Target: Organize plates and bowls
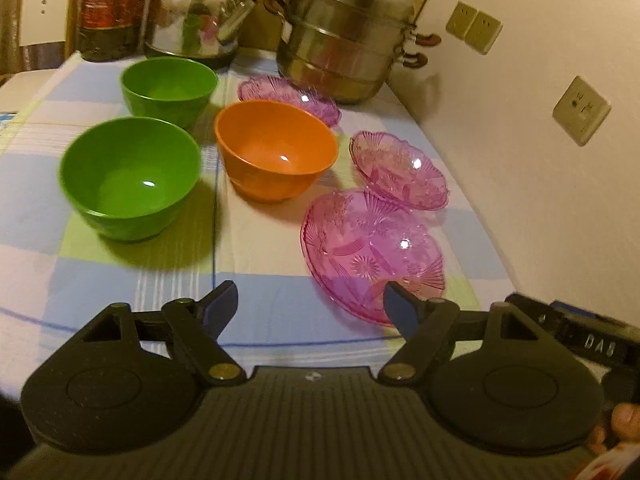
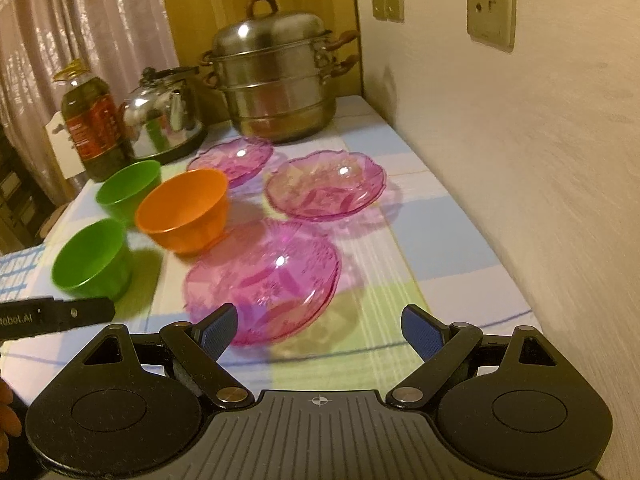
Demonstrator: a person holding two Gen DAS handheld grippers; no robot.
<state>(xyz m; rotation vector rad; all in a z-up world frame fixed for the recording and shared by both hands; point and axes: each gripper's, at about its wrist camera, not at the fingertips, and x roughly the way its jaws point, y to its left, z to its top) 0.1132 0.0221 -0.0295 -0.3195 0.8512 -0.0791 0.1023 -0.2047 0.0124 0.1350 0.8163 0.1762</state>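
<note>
Both sets of tongs hang wide with nothing between their blue pads. The left gripper (image 1: 310,306) hovers over the near edge of the checked cloth (image 1: 260,248), its right pad over the rim of the nearest pink plate (image 1: 374,252). The right gripper (image 2: 318,330) is just beside it, its left pad over that same plate's rim; whether either pad touches the plate I cannot tell.

Counting outward: three pink glass plates, the nearest one, a middle one (image 1: 400,170) closer to the wall, and a far one (image 1: 290,100) partly hidden behind the orange bowl (image 1: 276,152). All three lie apart, unstacked. Three bowls: one orange, two green, the near green bowl (image 1: 128,178) and the far green bowl (image 1: 170,86), each standing upright and apart on the cloth's left side.

At the back stand one tiered steel steamer pot (image 1: 348,36), one steel kettle (image 1: 196,12) and one oil bottle (image 2: 90,120) with a red label, its writing too blurred to read. Three wall sockets (image 2: 490,10) show on the wall.

Readable writing: "DAS" on the neighbouring tool's body in the left view, "Robot.AI" on the other in the right view.
</note>
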